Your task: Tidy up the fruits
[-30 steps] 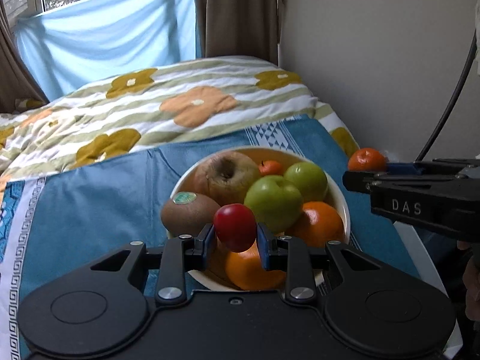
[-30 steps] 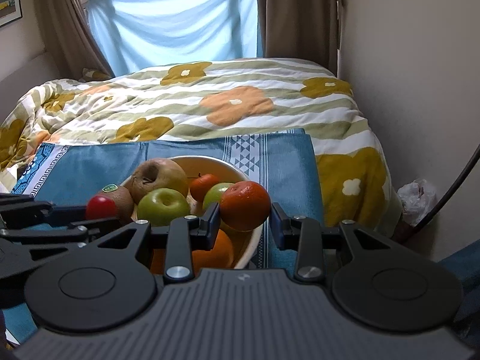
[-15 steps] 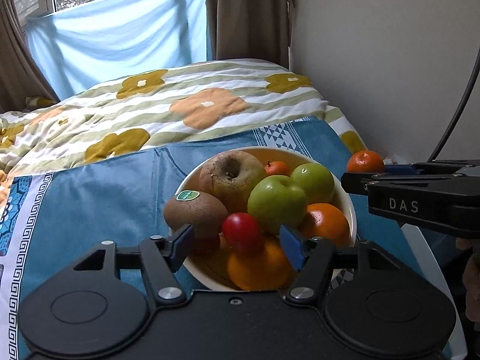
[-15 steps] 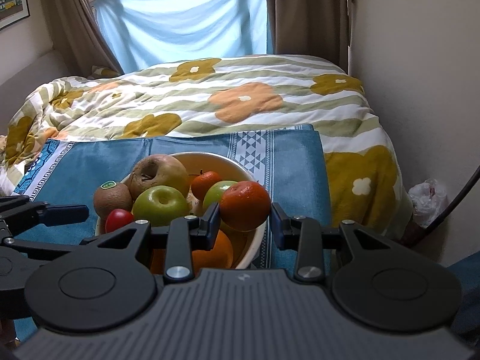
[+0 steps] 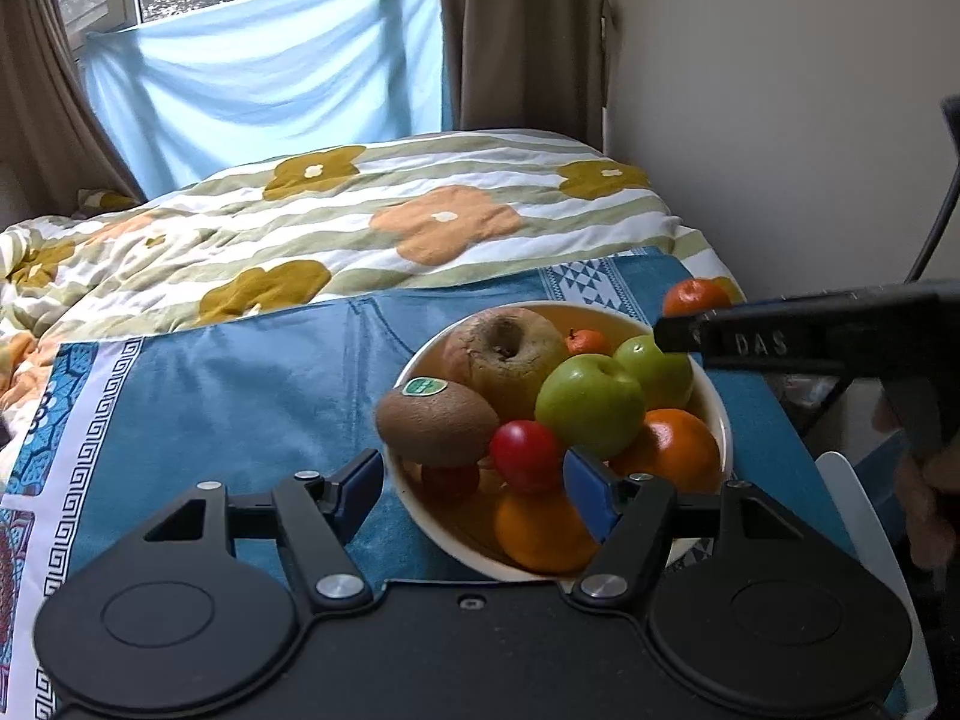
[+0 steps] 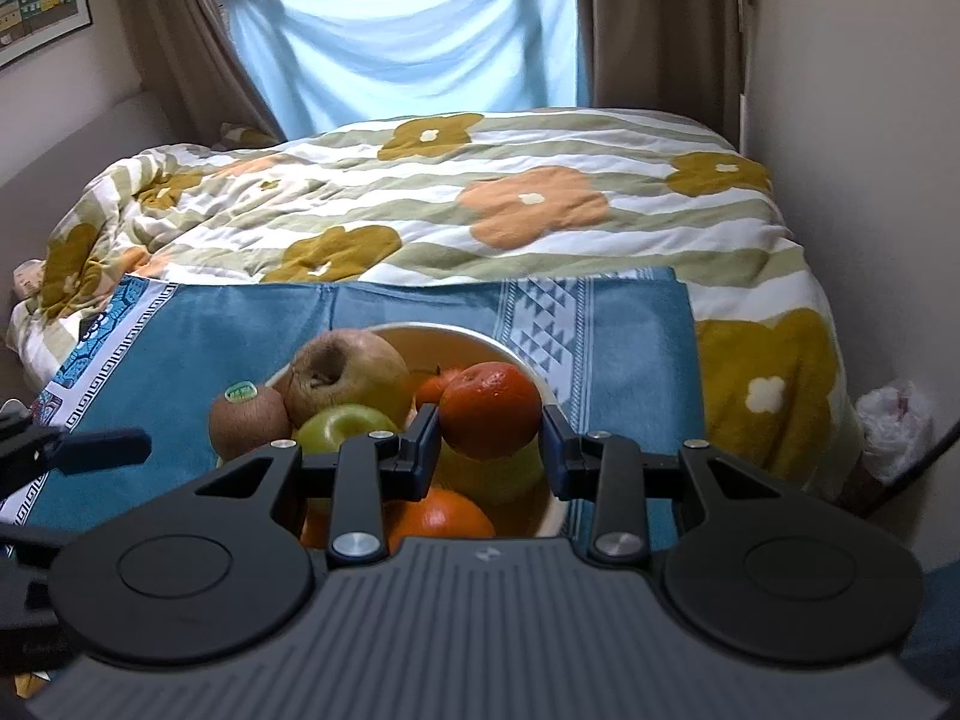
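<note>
Bowl: a cream bowl sits on a blue cloth spread over the near end of a flowered quilt.
Contents: a brown kiwi with a green sticker at the left rim, a large russet apple behind it, 2 green apples, a small tangerine at the back, 2 oranges at the front, and a small red fruit resting on the pile.
Left gripper: jaws opening, pads apart on either side of the red fruit and not pressing it.
Right gripper: clamped on a mandarin, held above the right side of the bowl.
Edges: the bowl lies toward the cloth's right border; a wall runs close on the right.
Open room: bare blue cloth stretches left of the bowl.
Change: 1 second ago the left pads squeezed the red fruit; now it lies released in the bowl.
</note>
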`<state>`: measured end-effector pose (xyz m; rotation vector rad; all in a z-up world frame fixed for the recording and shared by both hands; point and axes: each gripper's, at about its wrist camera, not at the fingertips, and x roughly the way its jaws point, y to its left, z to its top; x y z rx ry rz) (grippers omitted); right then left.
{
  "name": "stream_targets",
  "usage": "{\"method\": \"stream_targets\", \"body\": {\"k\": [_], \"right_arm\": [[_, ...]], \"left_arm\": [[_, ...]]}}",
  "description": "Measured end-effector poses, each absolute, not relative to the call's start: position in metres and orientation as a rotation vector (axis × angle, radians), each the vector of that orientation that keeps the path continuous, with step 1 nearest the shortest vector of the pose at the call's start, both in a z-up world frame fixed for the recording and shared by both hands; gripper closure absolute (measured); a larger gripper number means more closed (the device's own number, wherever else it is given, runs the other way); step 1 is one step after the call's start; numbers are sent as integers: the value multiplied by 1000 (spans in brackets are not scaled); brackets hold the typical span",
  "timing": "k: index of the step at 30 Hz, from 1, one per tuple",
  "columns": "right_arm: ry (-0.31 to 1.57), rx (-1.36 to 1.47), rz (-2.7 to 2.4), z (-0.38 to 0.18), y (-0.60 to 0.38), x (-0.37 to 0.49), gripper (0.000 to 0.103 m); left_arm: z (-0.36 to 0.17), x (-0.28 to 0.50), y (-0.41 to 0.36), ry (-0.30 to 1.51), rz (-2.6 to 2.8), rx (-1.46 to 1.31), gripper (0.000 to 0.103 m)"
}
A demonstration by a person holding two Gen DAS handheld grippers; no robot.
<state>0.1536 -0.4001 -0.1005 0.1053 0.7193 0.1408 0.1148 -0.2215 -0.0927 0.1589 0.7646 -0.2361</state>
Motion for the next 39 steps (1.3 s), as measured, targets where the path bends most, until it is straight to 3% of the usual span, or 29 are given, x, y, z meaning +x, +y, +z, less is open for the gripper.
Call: {"method": "stream_targets", "body": {"k": [13, 14, 15, 21, 39], "right_arm": [[720, 114, 227, -106, -387, 183, 51], [716, 117, 224, -106, -387, 183, 49], [707, 123, 228, -106, -387, 182, 41], [688, 142, 239, -106, -386, 182, 23], [653, 82, 200, -93, -366, 167, 22]], "left_arm": [[-94, 113, -204, 781, -155, 128, 31], [-94, 113, -204, 782, -151, 130, 31], [-94, 113, -203, 783, -148, 131, 31], [-93, 115, -197, 785, -132, 132, 31], [-83, 99, -165, 770, -119, 105, 30]]}}
